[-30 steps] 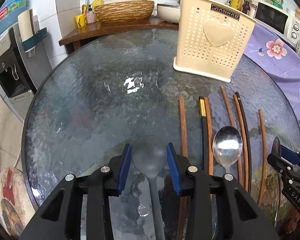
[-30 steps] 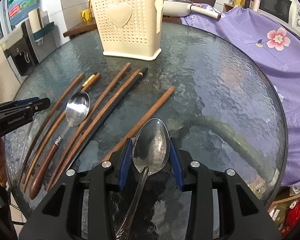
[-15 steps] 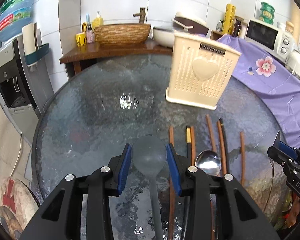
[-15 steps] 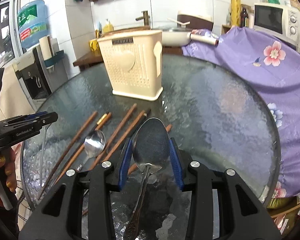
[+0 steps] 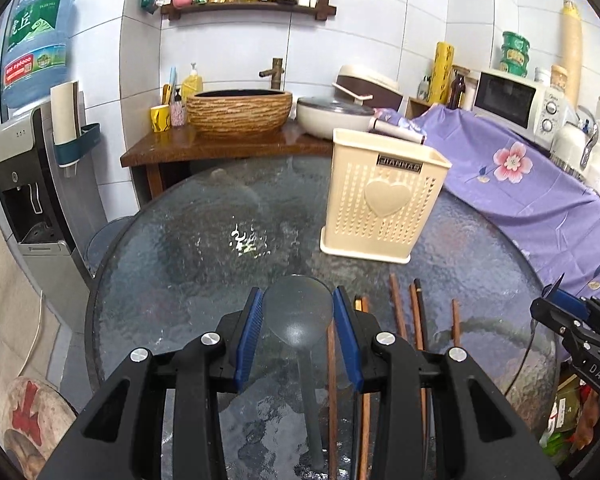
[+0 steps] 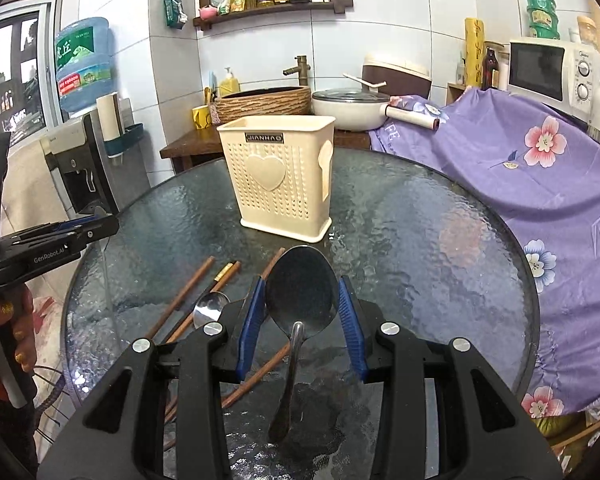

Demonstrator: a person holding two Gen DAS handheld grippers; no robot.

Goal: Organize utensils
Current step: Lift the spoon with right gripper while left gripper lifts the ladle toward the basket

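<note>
Both grippers loaded, one spoon each, held by the bowl so the handles hang free below for dropping into the caddy. Left gripper [image 5: 298, 320]: jaws partly closed, pads clamped on the bowl edges of a grey spoon [image 5: 299, 316]. Right gripper [image 6: 302, 304]: same partial closure, gripping a steel spoon [image 6: 302, 286] bowl-up, handle dangling.

Caddy [image 6: 278, 184] stands upright on the glass table [image 6: 420, 240], at 12 o'clock from the right gripper and about 1 o'clock from the left. Its open top faces up, so I judge a vertical handle-first entry suits.

Chopsticks [image 6: 180, 300] and a third spoon [image 6: 210, 308] lie flat at 10 o'clock of the right gripper, not yet sorted.
</note>
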